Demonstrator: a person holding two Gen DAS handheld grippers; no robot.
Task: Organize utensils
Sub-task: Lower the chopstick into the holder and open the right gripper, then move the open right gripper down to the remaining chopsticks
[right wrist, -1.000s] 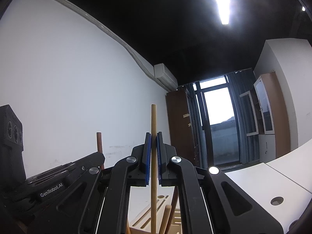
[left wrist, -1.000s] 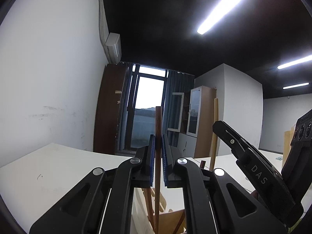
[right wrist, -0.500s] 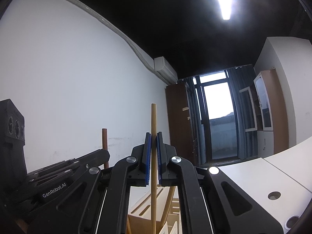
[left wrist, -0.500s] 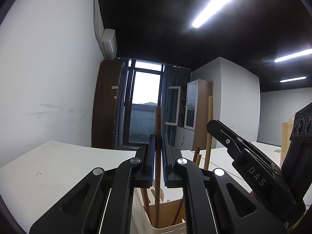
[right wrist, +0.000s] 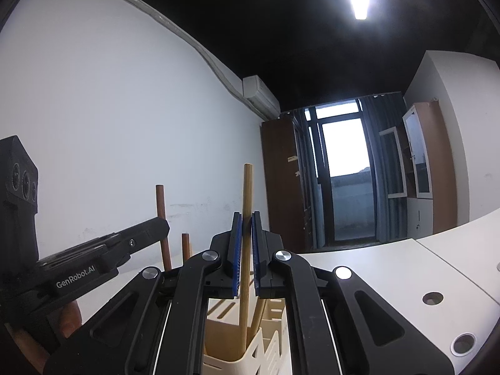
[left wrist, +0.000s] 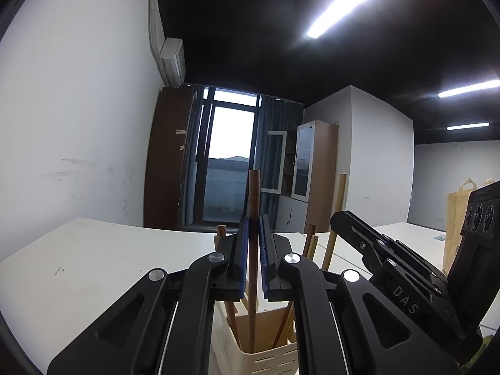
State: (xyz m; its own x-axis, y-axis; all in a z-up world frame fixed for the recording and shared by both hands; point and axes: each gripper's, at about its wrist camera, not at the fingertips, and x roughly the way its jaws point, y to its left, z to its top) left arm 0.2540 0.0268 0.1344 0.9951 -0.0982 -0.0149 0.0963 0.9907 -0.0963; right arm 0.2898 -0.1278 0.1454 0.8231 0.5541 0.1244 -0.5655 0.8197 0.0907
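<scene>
You're over the cream slotted holder now; stand both sticks straight before letting go. Your left gripper pinches the dark wooden stick, its lower end already inside. Your right gripper pinches the pale wooden stick, likewise dipping in. Other sticks lean inside.
</scene>
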